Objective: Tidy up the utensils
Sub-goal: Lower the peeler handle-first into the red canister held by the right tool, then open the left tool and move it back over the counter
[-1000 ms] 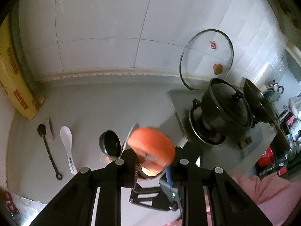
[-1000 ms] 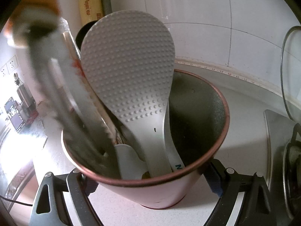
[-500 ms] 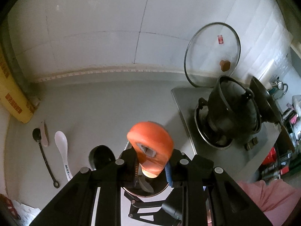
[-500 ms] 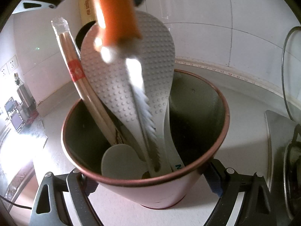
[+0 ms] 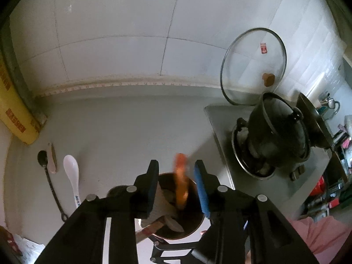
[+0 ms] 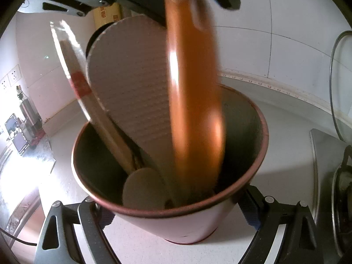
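My left gripper (image 5: 176, 167) hovers over the pink utensil cup (image 5: 193, 226), its jaws opening. The orange-handled knife (image 5: 180, 182) is a blur between the pads, touching neither. In the right wrist view its handle (image 6: 193, 101) stands blade-down inside the cup (image 6: 259, 149). It stands beside a grey rice paddle (image 6: 132, 83), wrapped chopsticks (image 6: 74, 72) and a white spoon bowl (image 6: 143, 189). My right gripper (image 6: 173, 211) is shut on the cup's lower wall. A white spoon (image 5: 71, 171), a black long-handled spoon (image 5: 47, 176) and a small pink utensil (image 5: 52, 158) lie on the counter at left.
A gas stove with a black pot (image 5: 277, 136) stands at right, and a glass lid (image 5: 253, 66) leans on the tiled wall behind it. A yellow box (image 5: 13, 114) stands in the left corner. A person's pink sleeve (image 5: 319, 233) shows at lower right.
The left gripper brought the knife over the cup and lowered its blade in. Its jaws have parted, and the orange handle has slipped down between them. The cup and right gripper stayed still.
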### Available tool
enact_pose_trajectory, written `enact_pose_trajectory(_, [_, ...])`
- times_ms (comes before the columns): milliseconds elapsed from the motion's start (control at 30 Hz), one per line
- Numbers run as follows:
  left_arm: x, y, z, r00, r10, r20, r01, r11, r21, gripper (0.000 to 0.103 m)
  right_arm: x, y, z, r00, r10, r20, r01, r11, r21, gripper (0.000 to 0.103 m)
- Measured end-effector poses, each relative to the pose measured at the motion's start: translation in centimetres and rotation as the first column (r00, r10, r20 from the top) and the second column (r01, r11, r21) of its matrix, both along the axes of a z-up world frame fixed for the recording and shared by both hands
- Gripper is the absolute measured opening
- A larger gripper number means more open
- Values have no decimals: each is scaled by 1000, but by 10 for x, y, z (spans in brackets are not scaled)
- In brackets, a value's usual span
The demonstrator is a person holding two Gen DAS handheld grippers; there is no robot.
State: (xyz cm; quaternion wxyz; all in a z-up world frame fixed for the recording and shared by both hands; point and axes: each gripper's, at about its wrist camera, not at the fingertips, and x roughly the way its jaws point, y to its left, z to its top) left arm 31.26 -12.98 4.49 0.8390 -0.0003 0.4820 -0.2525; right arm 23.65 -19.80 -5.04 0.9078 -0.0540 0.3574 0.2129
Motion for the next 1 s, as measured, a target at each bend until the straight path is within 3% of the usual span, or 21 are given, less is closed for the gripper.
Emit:
enact_pose_trajectory(167, [-4, 6, 6, 1000, 17, 14, -16, 1000, -22, 35, -4, 4, 1, 1000, 2, 1, -2, 1000, -1, 93])
enact_pose_trajectory(467, [-27, 45, 30, 983, 144, 112, -135, 987, -87, 54, -1, 2, 1, 1000, 1, -1, -1, 1000, 0, 93])
enact_pose_trajectory(767, [-55, 103, 28, 928, 342, 147, -323, 936, -139, 61, 6, -3, 0, 1000, -11, -5, 11, 1000, -5, 93])
enact_pose_trajectory(867, [-60, 121, 21, 904, 405, 138, -388, 911, -138, 80, 2, -5, 3, 1000, -20, -8, 20, 1000, -6, 93])
enact_pose_trajectory(1000, [-63, 143, 5, 867, 480, 133, -466, 876, -122, 82, -1, -3, 6, 1000, -29, -8, 29, 1000, -8, 92])
